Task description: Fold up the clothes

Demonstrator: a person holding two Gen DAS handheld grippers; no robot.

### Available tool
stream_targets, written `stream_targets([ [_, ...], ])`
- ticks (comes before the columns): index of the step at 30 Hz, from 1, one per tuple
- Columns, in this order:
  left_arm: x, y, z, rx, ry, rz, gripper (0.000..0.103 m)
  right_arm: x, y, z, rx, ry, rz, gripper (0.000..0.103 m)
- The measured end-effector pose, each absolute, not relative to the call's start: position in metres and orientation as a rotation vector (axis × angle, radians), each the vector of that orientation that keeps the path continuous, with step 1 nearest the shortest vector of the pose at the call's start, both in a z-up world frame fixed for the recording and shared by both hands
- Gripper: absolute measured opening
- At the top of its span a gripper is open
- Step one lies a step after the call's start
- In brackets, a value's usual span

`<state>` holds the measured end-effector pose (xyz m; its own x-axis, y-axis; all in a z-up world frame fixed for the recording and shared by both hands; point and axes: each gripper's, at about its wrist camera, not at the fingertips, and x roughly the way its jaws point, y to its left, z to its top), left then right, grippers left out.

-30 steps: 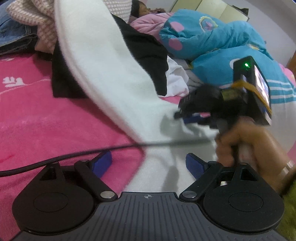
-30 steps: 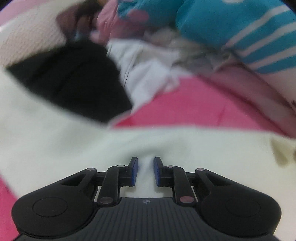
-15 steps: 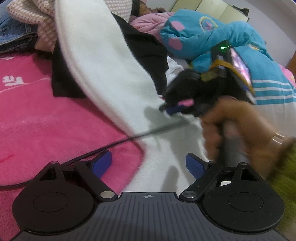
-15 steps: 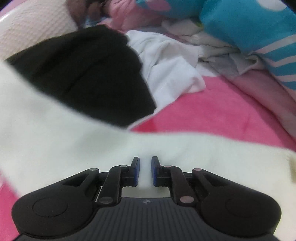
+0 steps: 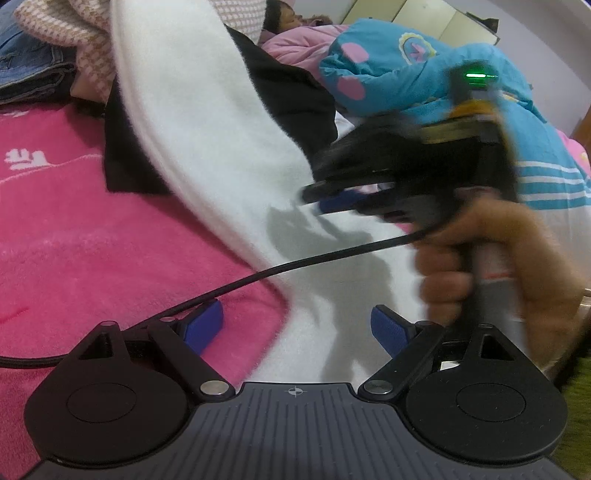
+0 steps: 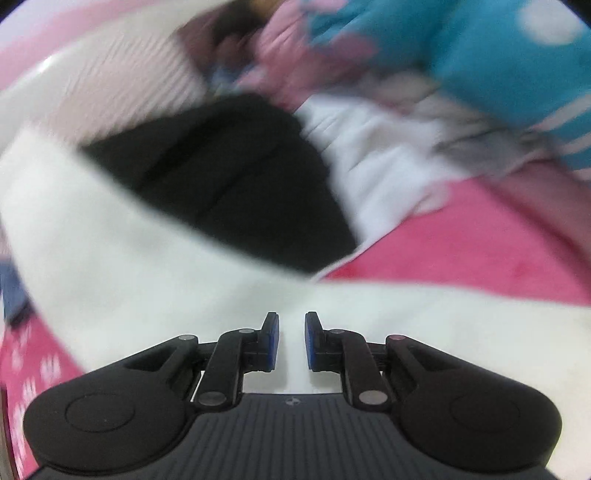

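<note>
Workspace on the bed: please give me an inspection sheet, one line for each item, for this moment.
Surface: pink blanket covering the bed.
Job's things: white fleece garment stretched diagonally across the bed, over a black garment.
Clutter: checked knit, folded jeans, white cloth, blue patterned quilt.
Grippers: left gripper open, above the fleece edge; right gripper narrowly apart with white fleece between the pads, grip uncertain; hand on its handle.
Cables: black cable running over blanket and fleece.
Surroundings: a person lying under the quilt; cabinet doors behind.
</note>
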<state>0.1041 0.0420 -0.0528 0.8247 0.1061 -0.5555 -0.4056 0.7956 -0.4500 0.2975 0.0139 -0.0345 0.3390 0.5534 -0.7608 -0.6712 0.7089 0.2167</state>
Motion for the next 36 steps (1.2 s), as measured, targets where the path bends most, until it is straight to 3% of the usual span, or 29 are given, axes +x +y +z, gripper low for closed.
stream_targets([
  [5,0.105,0.041,-0.053,-0.586,0.534,0.291,0.088,0.328,0.021,-0.035,0.044,0.915,0.746,0.015],
  [8,0.104,0.039,-0.052,-0.578,0.534,0.293,0.088,0.319,-0.03,-0.006,0.236,0.82,0.705,0.015],
  [15,0.102,0.029,-0.053,-0.514,0.522,0.3,0.092,0.224,-0.247,0.121,0.758,0.319,0.46,0.016],
  [18,0.101,0.021,-0.05,-0.458,0.503,0.296,0.099,0.156,-0.326,0.176,0.856,0.107,0.342,0.016],
  [23,0.101,0.017,-0.046,-0.432,0.521,0.275,0.099,0.058,-0.409,0.242,0.87,-0.128,0.167,0.02],
  [25,0.102,0.017,-0.047,-0.431,0.524,0.265,0.099,0.028,-0.426,0.255,0.851,-0.164,0.123,0.021],
  [33,0.094,0.022,-0.033,-0.419,0.427,0.273,0.099,-0.02,-0.409,0.249,0.271,-0.046,-0.038,0.025],
  [36,0.086,0.018,-0.02,-0.372,0.347,0.212,0.098,0.022,-0.367,0.196,0.151,0.199,0.113,0.025],
])
